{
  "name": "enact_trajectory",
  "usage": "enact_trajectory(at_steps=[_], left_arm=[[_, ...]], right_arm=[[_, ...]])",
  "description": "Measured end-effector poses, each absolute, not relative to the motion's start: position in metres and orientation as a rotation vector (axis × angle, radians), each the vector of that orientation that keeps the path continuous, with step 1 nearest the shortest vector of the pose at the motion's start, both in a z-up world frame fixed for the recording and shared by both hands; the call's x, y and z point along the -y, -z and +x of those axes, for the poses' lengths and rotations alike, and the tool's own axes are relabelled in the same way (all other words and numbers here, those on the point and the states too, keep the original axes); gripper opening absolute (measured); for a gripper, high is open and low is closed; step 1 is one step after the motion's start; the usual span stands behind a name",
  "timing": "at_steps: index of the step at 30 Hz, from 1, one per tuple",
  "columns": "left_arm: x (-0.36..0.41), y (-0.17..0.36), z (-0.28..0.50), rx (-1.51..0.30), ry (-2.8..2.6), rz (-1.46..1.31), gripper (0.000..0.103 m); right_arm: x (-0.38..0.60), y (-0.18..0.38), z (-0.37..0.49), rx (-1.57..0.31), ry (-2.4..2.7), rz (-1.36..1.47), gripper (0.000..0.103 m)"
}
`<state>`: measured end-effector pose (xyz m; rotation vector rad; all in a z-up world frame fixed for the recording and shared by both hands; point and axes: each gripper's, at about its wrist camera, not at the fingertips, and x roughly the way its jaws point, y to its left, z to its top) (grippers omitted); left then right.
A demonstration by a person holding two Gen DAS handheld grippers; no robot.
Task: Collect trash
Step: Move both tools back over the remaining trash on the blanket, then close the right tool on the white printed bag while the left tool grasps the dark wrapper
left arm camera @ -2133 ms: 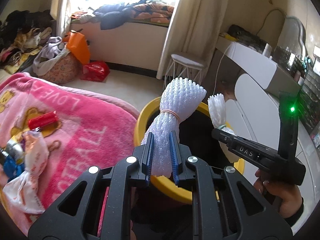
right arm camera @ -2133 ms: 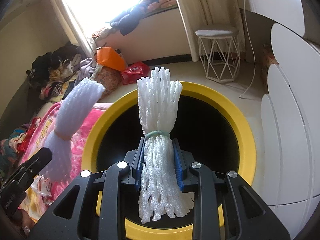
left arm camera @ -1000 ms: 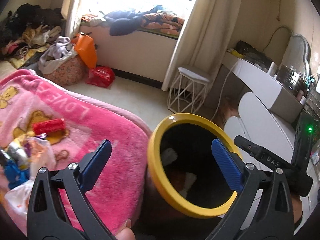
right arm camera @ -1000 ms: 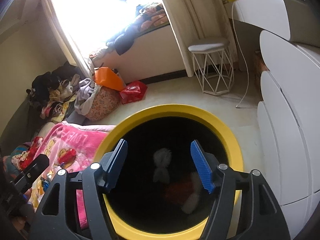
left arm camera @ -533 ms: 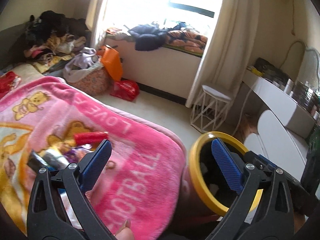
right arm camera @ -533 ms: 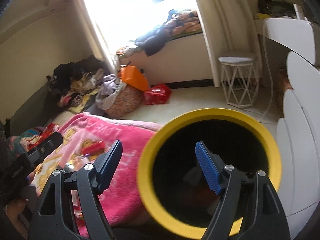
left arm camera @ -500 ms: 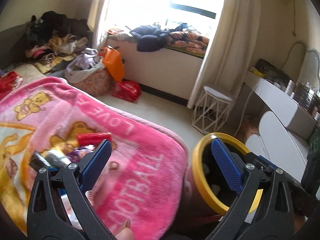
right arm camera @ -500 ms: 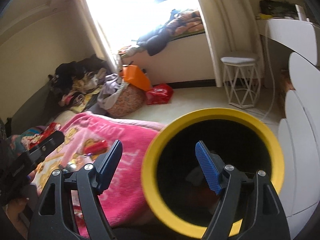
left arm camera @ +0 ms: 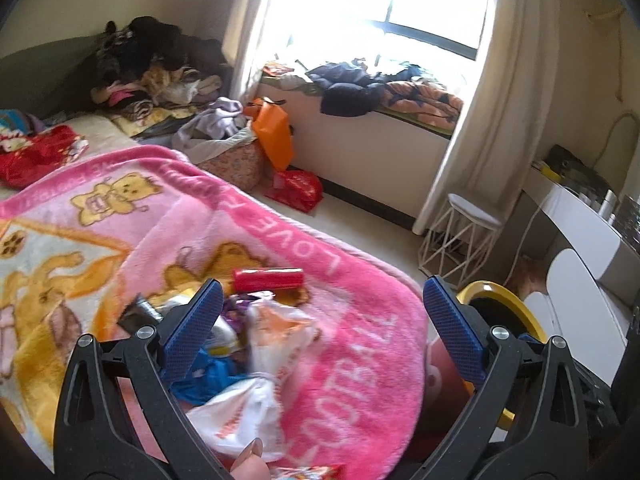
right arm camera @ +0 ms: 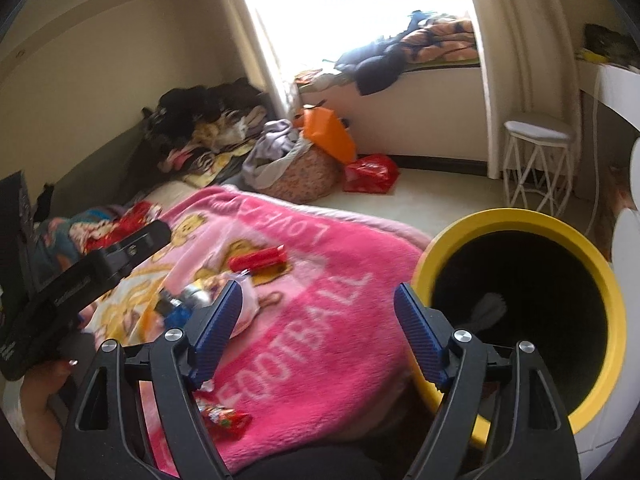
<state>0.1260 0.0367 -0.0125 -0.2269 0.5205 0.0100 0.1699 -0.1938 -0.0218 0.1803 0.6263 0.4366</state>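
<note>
A heap of trash lies on the pink blanket (left arm camera: 352,344): a red wrapper (left arm camera: 268,279), a white and orange plastic bag (left arm camera: 276,328), blue and silver packets. My left gripper (left arm camera: 320,320) is open and empty above the heap. My right gripper (right arm camera: 318,320) is open and empty over the blanket (right arm camera: 312,344), between the heap and the yellow-rimmed bin (right arm camera: 496,216). The red wrapper (right arm camera: 260,259) and a small red packet (right arm camera: 224,416) show in the right wrist view. White foam netting (right arm camera: 486,308) lies inside the bin. The bin rim (left arm camera: 504,296) shows at the left view's right.
A white wire stool (right arm camera: 536,160) and white cabinets (left arm camera: 580,300) stand right of the bin. A laundry basket (right arm camera: 300,172), an orange bag (right arm camera: 328,132) and a red bag (right arm camera: 370,174) sit on the floor by the window seat. Clothes pile up at the back left.
Both grippers opened and dropped their foam netting into the bin, then swung left from the bin toward the trash heap on the blanket.
</note>
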Motion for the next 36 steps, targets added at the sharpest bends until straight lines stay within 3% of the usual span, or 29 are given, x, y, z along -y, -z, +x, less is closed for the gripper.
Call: enact_trajectory(at_steps=[20,36], left_arm=[[-0.121,0.019,0.102,-0.508,-0.175,-0.318,0.092],[-0.162,0.034,0.094,-0.529,-0.251,-0.371,0.092]], right_arm=[[0.091,0.035,0.156,-0.705,-0.617,0.042,0.076],[0.040,0.051,0.158,-0.780,-0.673,-0.014,0.082]])
